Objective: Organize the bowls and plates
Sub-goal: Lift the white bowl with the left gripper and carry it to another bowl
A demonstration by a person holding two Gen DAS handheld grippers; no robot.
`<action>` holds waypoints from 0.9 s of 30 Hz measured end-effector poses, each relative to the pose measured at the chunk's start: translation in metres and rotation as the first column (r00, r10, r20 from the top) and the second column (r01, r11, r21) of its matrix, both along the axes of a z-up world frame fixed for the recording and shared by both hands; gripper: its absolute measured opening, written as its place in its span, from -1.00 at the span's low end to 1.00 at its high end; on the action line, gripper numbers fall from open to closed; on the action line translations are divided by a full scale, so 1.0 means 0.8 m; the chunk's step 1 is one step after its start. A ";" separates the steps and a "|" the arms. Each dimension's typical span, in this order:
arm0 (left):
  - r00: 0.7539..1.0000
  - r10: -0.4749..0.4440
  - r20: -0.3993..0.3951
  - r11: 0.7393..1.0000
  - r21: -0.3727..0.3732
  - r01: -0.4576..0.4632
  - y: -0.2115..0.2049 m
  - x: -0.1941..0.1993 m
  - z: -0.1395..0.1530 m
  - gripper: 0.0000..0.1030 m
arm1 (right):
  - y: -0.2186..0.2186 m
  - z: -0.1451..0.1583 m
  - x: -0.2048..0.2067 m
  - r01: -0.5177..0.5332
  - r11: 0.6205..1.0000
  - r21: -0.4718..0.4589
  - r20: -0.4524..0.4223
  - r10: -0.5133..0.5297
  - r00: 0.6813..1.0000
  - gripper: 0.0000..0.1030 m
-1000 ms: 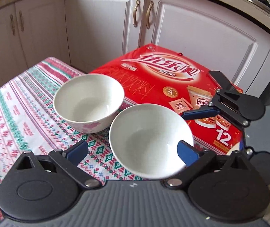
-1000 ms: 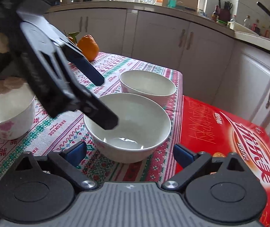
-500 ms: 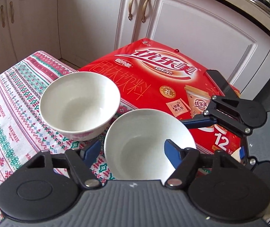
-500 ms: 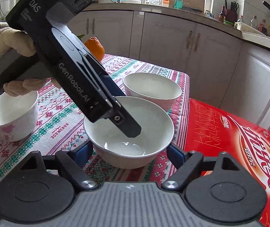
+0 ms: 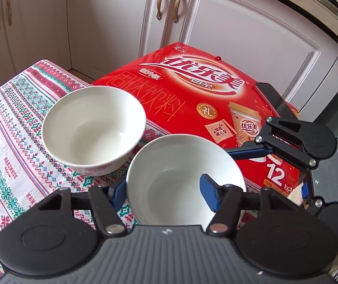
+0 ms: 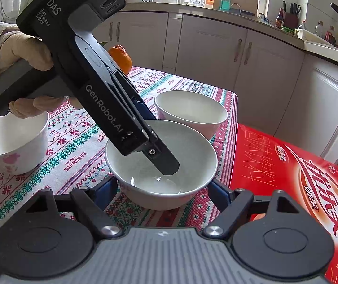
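Three white bowls sat apart on the patterned tablecloth (image 6: 74,132), so none were stacked yet. Most of the tidying was left to do.

The near bowl (image 5: 180,179) stood at the table's edge, just beside the red box (image 5: 192,94). The left gripper (image 5: 161,195) had one blue finger inside this bowl and one outside, straddling the rim. I could not tell if it was squeezing yet. The right gripper (image 6: 161,191) was spread wide, with its fingers on both sides of the same bowl, not pinching.

The second bowl (image 5: 93,127) waited close behind. The flowered bowl (image 6: 12,144) stood far off, and an orange (image 6: 121,59) sat further back. I saw no plates at all.
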State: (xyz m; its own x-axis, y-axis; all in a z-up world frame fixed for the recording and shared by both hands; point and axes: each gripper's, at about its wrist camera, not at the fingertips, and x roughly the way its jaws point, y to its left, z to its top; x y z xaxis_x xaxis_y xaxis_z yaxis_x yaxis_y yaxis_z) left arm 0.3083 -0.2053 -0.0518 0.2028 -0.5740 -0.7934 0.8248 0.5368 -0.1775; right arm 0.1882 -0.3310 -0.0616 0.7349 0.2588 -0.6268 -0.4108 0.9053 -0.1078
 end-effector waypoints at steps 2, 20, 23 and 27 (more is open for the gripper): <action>1.000 0.002 -0.004 1.000 0.001 -0.002 0.001 0.000 0.000 0.21 | 0.000 0.001 0.000 0.003 1.000 0.010 -0.004 -0.003 1.000 0.68; 1.000 0.019 0.017 0.999 -0.038 -0.018 0.024 -0.036 0.034 0.21 | 0.014 0.033 -0.025 -0.013 1.000 0.028 -0.012 0.013 1.000 0.68; 0.999 0.035 0.022 0.998 -0.048 -0.034 0.034 -0.047 0.041 0.21 | 0.021 0.040 -0.035 -0.024 0.999 0.024 -0.009 0.024 1.000 0.68; 0.998 0.054 0.039 0.997 -0.056 -0.052 0.051 -0.062 0.052 0.22 | 0.032 0.048 -0.046 -0.044 0.999 0.031 -0.006 0.045 0.999 0.68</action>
